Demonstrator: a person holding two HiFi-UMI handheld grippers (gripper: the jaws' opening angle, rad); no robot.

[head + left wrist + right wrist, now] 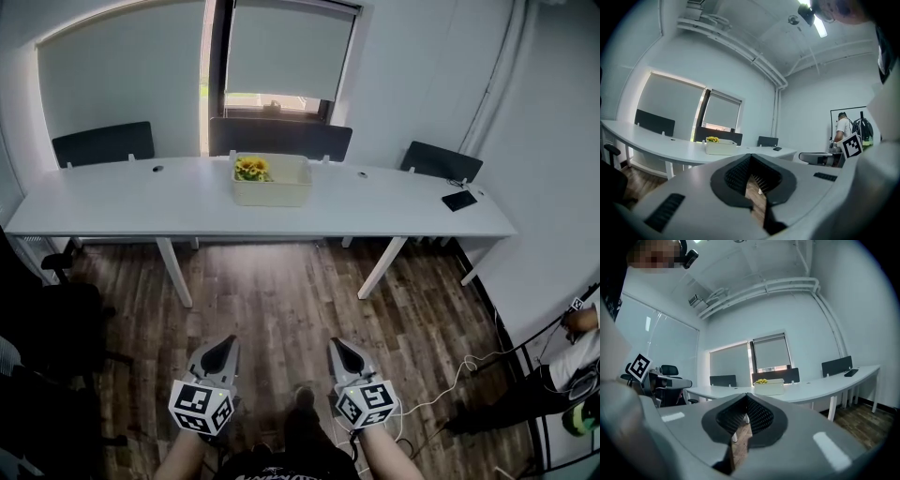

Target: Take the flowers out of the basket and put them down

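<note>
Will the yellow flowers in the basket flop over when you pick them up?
Probably light: the flowers are a small bunch in one corner of the basket. The heads poke above the rim, so they may wobble. From this far, their stiffness can't be told.

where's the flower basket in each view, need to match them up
Head view: basket at top centre, yellow flowers in its left end.
Left gripper view: basket left of centre, at mid-height.
Right gripper view: basket just right of centre, at mid-height.
Shared landmark: the dark panel directly behind the basket, below the narrower blind.
</note>
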